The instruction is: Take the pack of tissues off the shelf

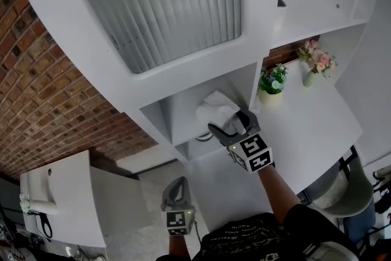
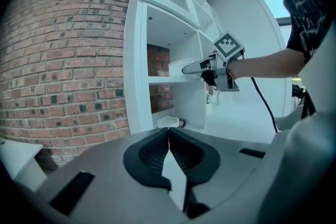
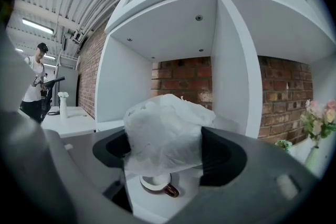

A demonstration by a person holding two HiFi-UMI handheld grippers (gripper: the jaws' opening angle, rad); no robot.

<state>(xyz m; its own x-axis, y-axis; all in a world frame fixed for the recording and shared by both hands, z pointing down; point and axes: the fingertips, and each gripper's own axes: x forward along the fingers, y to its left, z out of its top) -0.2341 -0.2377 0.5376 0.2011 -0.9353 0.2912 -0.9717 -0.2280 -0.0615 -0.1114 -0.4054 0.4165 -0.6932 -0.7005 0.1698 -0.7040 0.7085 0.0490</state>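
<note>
Since the job is just getting the pack of tissues out of its cubby, only my right gripper is doing any work atm. It's reached nearly level into the open compartment of the white shelf, and the right gripper view shows both black pads pressed against the soft plastic sides of the pack, so I read it as clamped on the pack. The wrapper bulges up over the jaws, prob. because it's squashy, not rigid. From the head view, the pack looks to be inside the compartment, not yet pulled clear; whether it's lifted off the board I can't tell.

My left gripper hangs low and back by my body, jaws pinched together w/ nothing btwn them. It's parked there to stay out of the way, I'd say.

A white cup sits on the level below, under the pack, so the pull-out should come straight back, not dip. The small potted plant stands right of the divider, well clear.
</note>
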